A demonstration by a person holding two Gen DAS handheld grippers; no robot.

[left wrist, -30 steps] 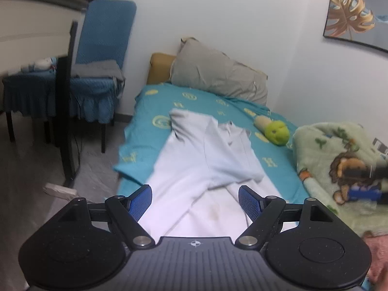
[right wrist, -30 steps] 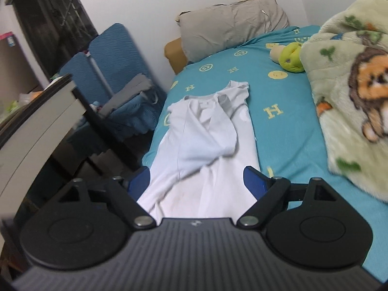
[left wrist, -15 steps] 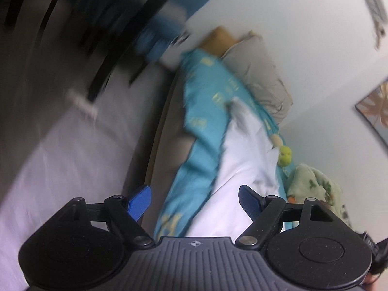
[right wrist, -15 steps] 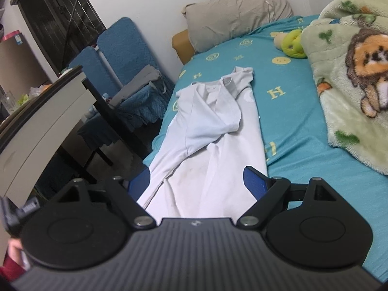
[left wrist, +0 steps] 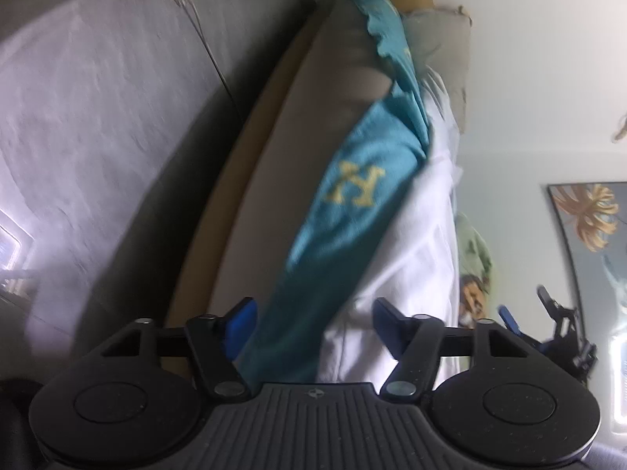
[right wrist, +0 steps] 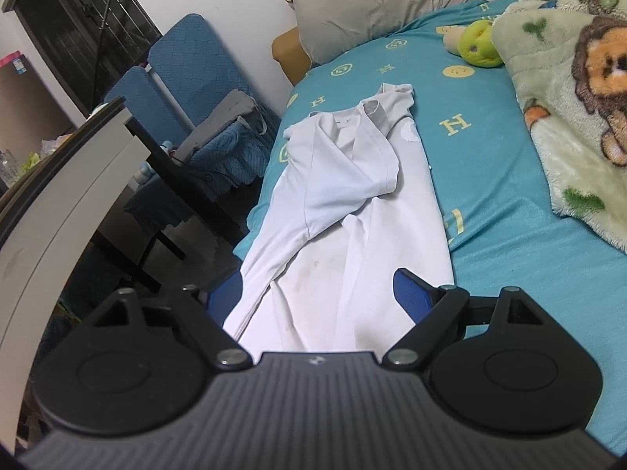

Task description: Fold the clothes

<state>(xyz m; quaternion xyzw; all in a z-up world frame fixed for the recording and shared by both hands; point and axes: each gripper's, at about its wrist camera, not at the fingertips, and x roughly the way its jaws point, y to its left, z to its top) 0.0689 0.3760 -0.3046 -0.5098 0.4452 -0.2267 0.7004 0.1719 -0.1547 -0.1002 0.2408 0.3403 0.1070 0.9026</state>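
Observation:
A white shirt (right wrist: 352,211) lies lengthwise on the teal bed sheet (right wrist: 501,180), collar toward the pillow, one side folded over its middle, its hem nearest me. My right gripper (right wrist: 317,293) is open and empty, just above the hem. My left gripper (left wrist: 313,323) is open and empty, rolled sideways low at the bed's side, close to the hanging sheet (left wrist: 352,211) and the shirt's edge (left wrist: 415,243). The right gripper shows in the left wrist view (left wrist: 556,325).
A lion-print blanket (right wrist: 576,90) covers the bed's right side. A green plush toy (right wrist: 476,41) and a grey pillow (right wrist: 376,4) lie at the head. Blue chairs (right wrist: 188,90) and a white desk (right wrist: 58,188) stand left of the bed. Grey floor (left wrist: 98,117).
My left gripper has dropped and rolled sideways to the bed's side edge. My right gripper has drawn back a little and sits nearer the shirt's hem.

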